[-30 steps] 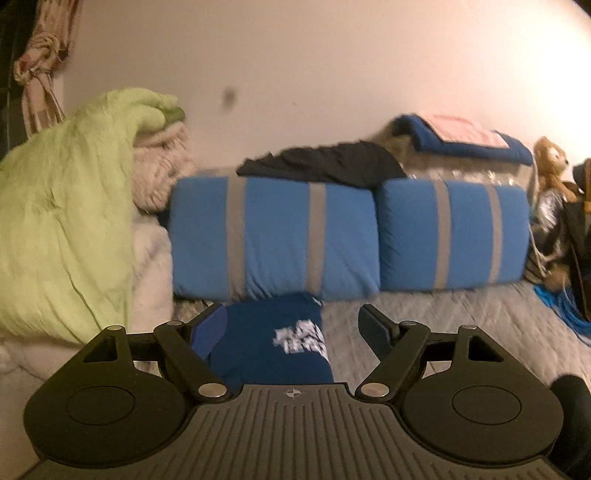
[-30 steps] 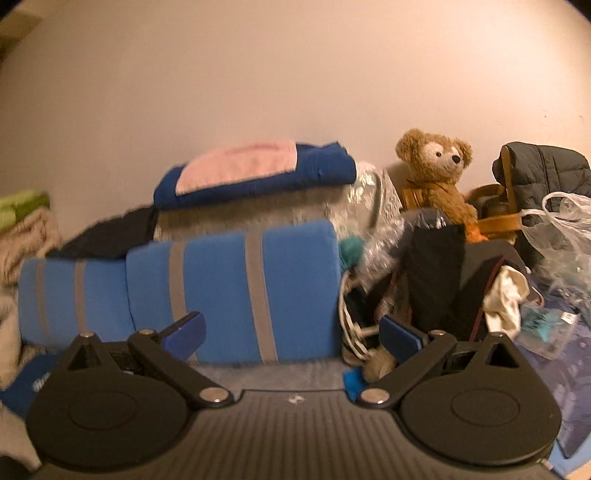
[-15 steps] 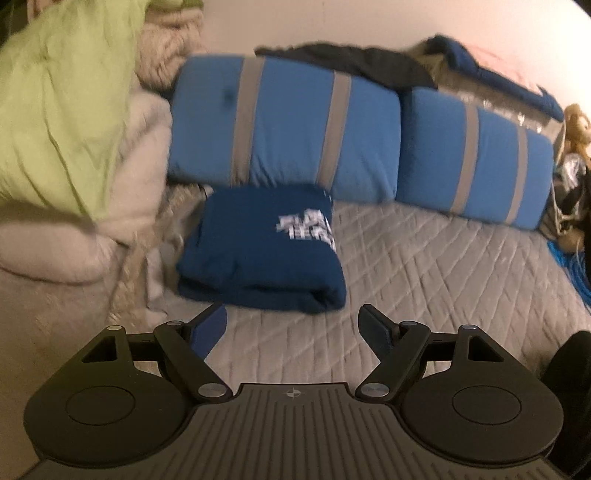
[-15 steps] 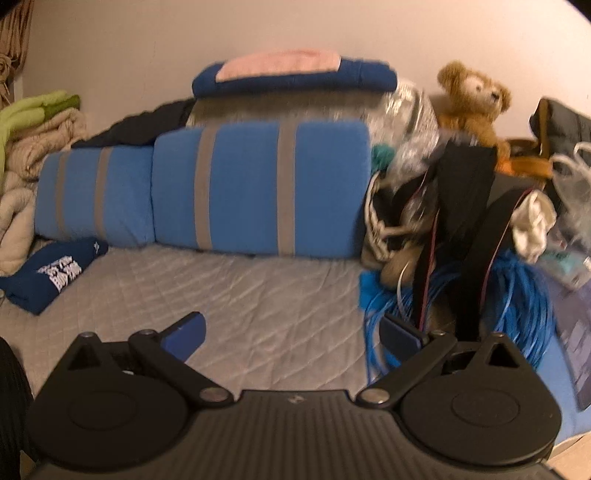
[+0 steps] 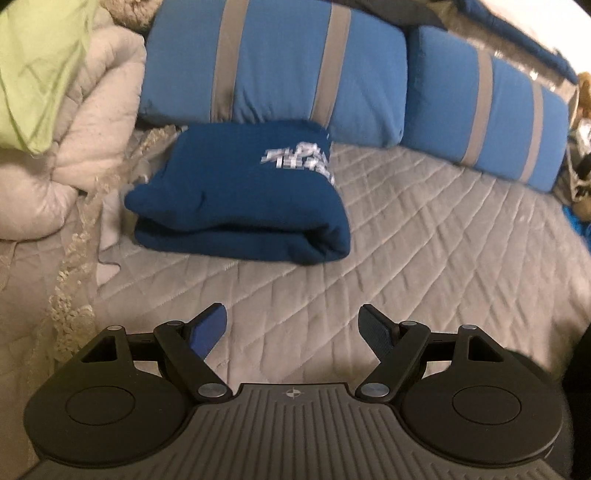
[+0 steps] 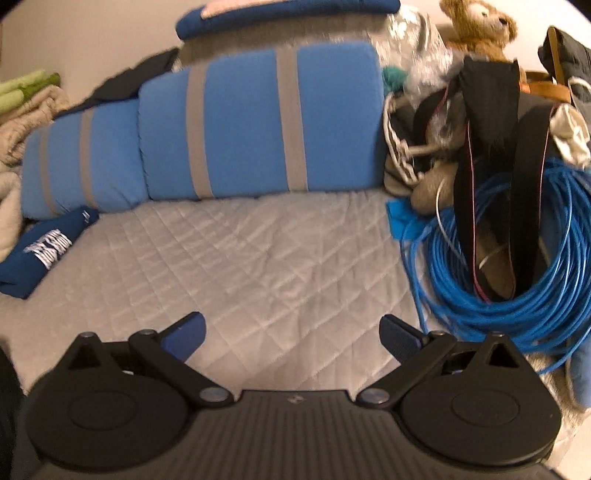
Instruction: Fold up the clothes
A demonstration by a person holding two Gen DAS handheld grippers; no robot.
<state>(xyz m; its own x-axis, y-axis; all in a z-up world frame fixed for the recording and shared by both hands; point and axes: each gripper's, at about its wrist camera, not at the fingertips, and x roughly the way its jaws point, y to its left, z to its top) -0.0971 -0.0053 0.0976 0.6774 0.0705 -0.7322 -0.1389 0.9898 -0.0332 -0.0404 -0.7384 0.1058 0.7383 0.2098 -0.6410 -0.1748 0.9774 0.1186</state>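
A navy blue garment [image 5: 240,206] with white lettering lies folded on the grey quilted bed cover [image 5: 424,240], close to the blue pillows. In the right wrist view the same navy garment [image 6: 44,251] shows at the far left edge. My left gripper [image 5: 291,325] hovers over the bare quilt in front of the garment, open, with nothing between its fingers. My right gripper [image 6: 291,332] is also open and empty, above the quilted cover [image 6: 258,266] to the right of the garment.
Two blue pillows with grey stripes [image 5: 277,70] [image 6: 258,122] line the back. A green and cream duvet heap [image 5: 55,110] fills the left. A coil of blue cable [image 6: 517,277], black straps, bags and a teddy bear [image 6: 476,22] crowd the right side.
Both views have tipped down from the wall and pillows toward the bed. Both grippers sank closer to the quilt. The folded navy garment now shows fully; jaws stayed as wide.
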